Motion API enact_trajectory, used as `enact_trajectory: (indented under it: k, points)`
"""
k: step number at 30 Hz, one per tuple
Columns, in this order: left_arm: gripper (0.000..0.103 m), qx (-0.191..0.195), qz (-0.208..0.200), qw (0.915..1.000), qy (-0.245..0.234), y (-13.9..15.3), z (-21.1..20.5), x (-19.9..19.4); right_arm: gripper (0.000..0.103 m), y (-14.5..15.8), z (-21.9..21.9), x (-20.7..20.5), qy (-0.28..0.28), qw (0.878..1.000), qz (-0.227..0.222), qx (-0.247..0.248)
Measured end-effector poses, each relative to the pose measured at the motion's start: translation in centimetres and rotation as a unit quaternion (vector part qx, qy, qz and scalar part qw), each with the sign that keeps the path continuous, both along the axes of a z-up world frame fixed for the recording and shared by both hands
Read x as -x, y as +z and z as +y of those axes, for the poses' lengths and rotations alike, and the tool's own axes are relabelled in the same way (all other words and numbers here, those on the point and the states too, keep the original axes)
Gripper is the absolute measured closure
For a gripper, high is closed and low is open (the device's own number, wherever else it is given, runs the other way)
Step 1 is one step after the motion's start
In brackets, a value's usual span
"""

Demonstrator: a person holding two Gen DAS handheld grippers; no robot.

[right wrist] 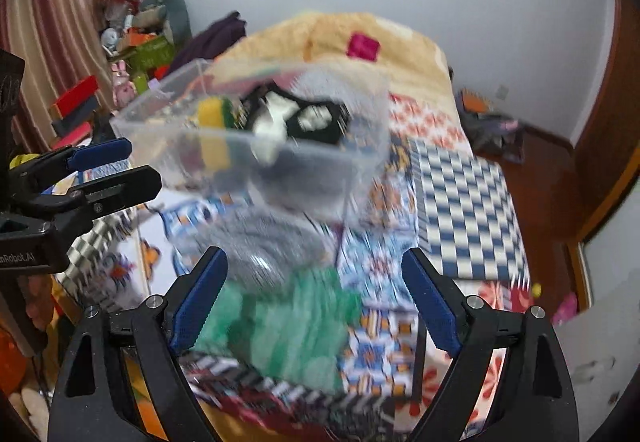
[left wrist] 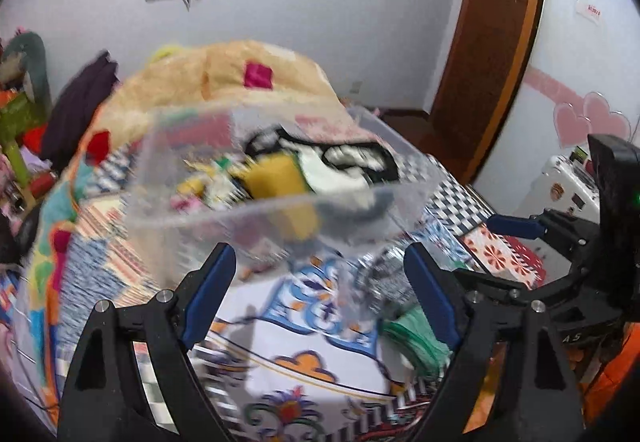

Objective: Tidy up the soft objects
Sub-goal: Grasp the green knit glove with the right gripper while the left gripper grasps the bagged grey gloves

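1. Clear plastic bin (left wrist: 280,202) (right wrist: 256,158): stands on the bed toward its middle, ahead of both grippers; its walls are blurred in both views.
2. Contents of the bin: a yellow sponge-like block (left wrist: 276,178) (right wrist: 214,112) lies against the near wall; beside it sits a black-and-white soft item (left wrist: 340,162) (right wrist: 296,118). Further small pieces behind the yellow block are too blurred to name.
3. Green knitted cloth (right wrist: 280,326) (left wrist: 412,338): lies outside the bin on the bed, near the bed's near edge and between the right gripper's fingers in the right wrist view.
4. Left gripper (left wrist: 320,290) (right wrist: 116,166): jaws wide apart and holding nothing, level with the bin's near wall.
5. Right gripper (right wrist: 316,294) (left wrist: 516,226): jaws wide apart and holding nothing, above the green cloth; in the left wrist view it stands to the right of the bin.
6. Bed (right wrist: 460,194) (left wrist: 304,322): covered with a patchwork sheet; a beige plush blanket (left wrist: 224,82) (right wrist: 360,30) is heaped at the far end behind the bin.
7. Edges and open room: the bed's right edge borders bare wooden floor (right wrist: 552,178) leading to a wooden door (left wrist: 492,42); the left edge is crowded by piled boxes and toys (right wrist: 136,38).
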State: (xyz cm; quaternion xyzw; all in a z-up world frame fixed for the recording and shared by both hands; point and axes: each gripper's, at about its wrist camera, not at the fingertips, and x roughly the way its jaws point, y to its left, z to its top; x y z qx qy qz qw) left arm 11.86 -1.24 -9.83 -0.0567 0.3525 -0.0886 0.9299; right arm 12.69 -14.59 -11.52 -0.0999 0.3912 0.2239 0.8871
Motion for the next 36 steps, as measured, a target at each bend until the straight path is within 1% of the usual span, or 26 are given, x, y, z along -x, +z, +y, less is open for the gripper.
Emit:
enact_trajectory:
  k: [3,7,8,9,10,12,13,14,15,16,18,21,24,27,29,36]
  points:
    - [0.017,0.009,0.023,0.9996,-0.013,-1.3,-1.0,-0.7,0.016,-1.1,-1.2,-0.1,-0.012,1.0,0.024,-0.005]
    - [0.017,0.015,0.052,0.9983,-0.021,-2.9,-2.3,-1.9,0.016,-2.4,-2.0,0.1,-0.017,0.999,0.045,-0.004]
    - [0.017,0.019,0.058,0.9979,-0.024,-3.2,-2.4,-2.2,0.019,-2.5,-2.0,0.3,-0.015,0.999,0.049,-0.005]
    - [0.018,0.025,0.069,0.9968,-0.032,-3.7,-2.7,-2.6,0.026,-2.7,-1.9,0.4,-0.01,0.999,0.05,-0.005]
    - [0.021,0.027,0.077,0.9961,-0.035,-3.9,-2.8,-2.9,0.029,-2.7,-1.7,0.5,-0.006,0.998,0.056,-0.004]
    - [0.028,0.031,0.08,0.9954,-0.044,-3.9,-3.1,-3.1,0.047,-3.1,-1.2,0.6,0.009,0.998,0.065,-0.001]
    - [0.029,0.029,0.081,0.9953,-0.045,-4.0,-3.3,-3.1,0.051,-3.1,-1.1,0.7,0.015,0.997,0.069,-0.003]
    - [0.033,0.028,0.084,0.995,-0.046,-4.2,-3.3,-3.0,0.056,-3.1,-1.0,0.8,0.022,0.997,0.069,-0.006]
    - [0.04,0.031,0.09,0.9941,-0.051,-4.3,-3.4,-3.1,0.061,-3.0,-0.9,0.9,0.024,0.998,0.065,-0.004]
    - [0.044,0.034,0.093,0.9935,-0.055,-4.5,-3.5,-3.2,0.065,-3.0,-0.9,1.0,0.026,0.998,0.062,-0.003]
    - [0.056,0.035,0.096,0.993,-0.059,-4.7,-3.6,-3.2,0.075,-3.0,-0.9,1.2,0.026,0.998,0.06,-0.005]
    - [0.072,0.03,0.089,0.9936,-0.063,-4.6,-3.8,-3.0,0.083,-2.9,-1.1,1.0,0.016,0.999,0.052,-0.004]
    - [0.08,0.019,0.077,0.9947,-0.065,-4.3,-3.6,-2.4,0.086,-2.7,-1.4,0.7,0.004,0.999,0.045,-0.006]
    - [0.085,0.018,0.065,0.9956,-0.066,-3.8,-3.4,-1.7,0.087,-2.4,-1.8,0.6,-0.006,0.999,0.037,-0.009]
    - [0.086,0.02,0.055,0.9963,-0.064,-3.2,-3.2,-1.3,0.088,-2.0,-2.0,0.6,-0.015,0.999,0.029,-0.011]
    - [0.087,0.026,-0.006,0.9981,-0.055,0.5,-1.6,1.1,0.088,0.2,-3.0,0.6,-0.036,0.999,0.001,-0.038]
